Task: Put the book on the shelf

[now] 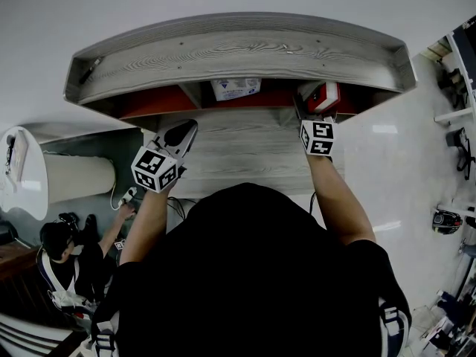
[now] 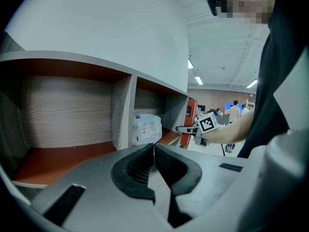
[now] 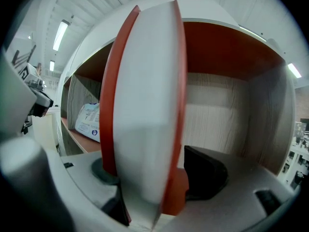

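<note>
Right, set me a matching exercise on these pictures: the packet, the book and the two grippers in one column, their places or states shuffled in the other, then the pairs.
Things:
1. white packet
2. red book
3. left gripper
4. right gripper

Places or states:
A. jaws together, nothing between them
B. upright between the right gripper's jaws
C. in the middle compartment of the shelf
D. at the shelf's right-hand compartment, jaws apart

Pairs: 1-C; 2-B; 3-A; 4-D
</note>
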